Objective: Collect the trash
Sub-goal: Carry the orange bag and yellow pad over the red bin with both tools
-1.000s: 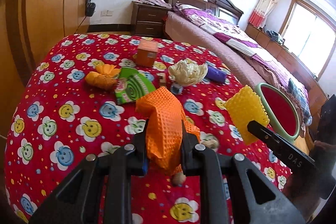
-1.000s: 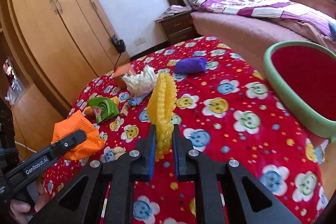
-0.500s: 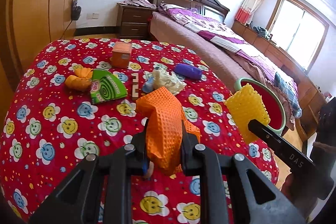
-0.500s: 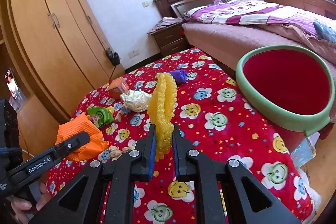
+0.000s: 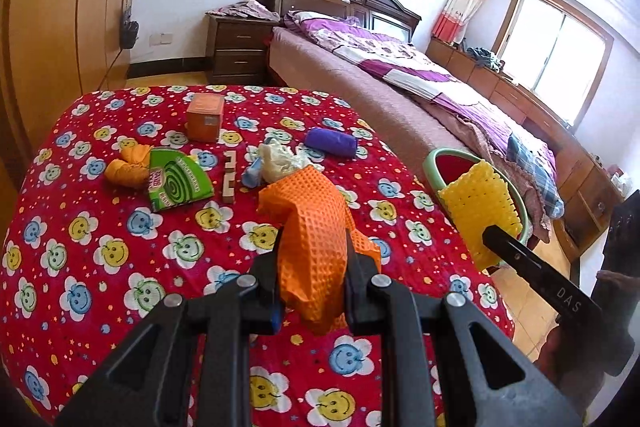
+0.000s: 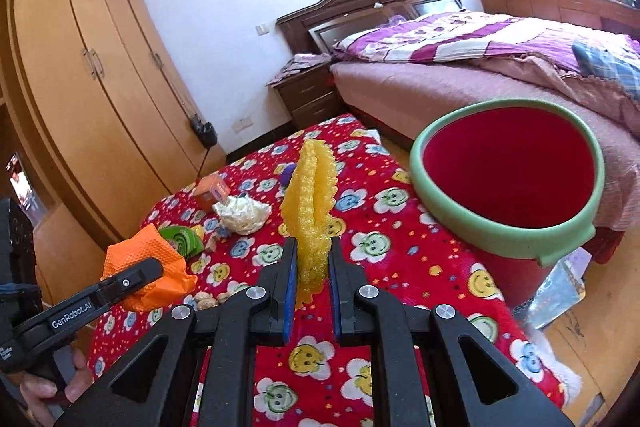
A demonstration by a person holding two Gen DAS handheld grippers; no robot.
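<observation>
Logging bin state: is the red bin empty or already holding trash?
Apparently empty: the bin shows only bare red inside in the right wrist view; its bottom is hidden.

We see an orange waffle-textured foam net (image 5: 310, 227), crumpled, pinched upright above the worktop (image 5: 80, 227), and a yellow foam net (image 6: 311, 203), folded double and standing on edge in the other grip. On the red smiley-print cloth, at ten o'clock from the orange net, lie a green wrapper (image 5: 178, 181) and a knotted orange scrap (image 5: 128, 169); at twelve, a crumpled white wad (image 5: 280, 159) and a purple roll (image 5: 331, 143) on its side; farther back an orange box (image 5: 205, 117) stands upright. At two o'clock the green-rimmed red bin (image 6: 508, 223) stands open just beside the worktop's edge
</observation>
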